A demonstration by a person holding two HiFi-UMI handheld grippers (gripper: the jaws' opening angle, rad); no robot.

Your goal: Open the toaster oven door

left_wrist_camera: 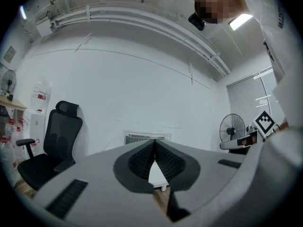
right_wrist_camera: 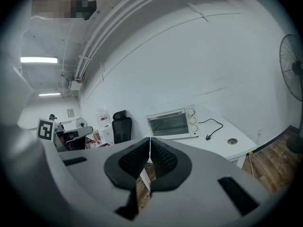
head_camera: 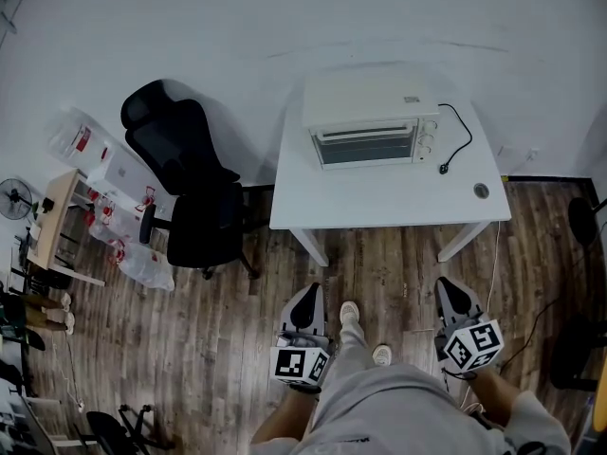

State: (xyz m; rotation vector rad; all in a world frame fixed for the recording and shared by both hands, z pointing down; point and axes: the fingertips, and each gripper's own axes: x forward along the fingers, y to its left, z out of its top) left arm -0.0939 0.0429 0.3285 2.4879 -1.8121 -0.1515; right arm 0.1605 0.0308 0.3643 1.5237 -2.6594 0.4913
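Left gripper [head_camera: 306, 300] and right gripper [head_camera: 451, 290], jaws closed on nothing, hang well short of the table [head_camera: 379, 211], probably approach stage since the toaster oven [head_camera: 370, 121] door [head_camera: 365, 147] is unopened.

I hold my left gripper [head_camera: 305, 300] and my right gripper [head_camera: 453, 292] low in front of me, side by side and well apart. Both point forward, almost flat. The jaws on each one are pressed together, and both grippers are empty.
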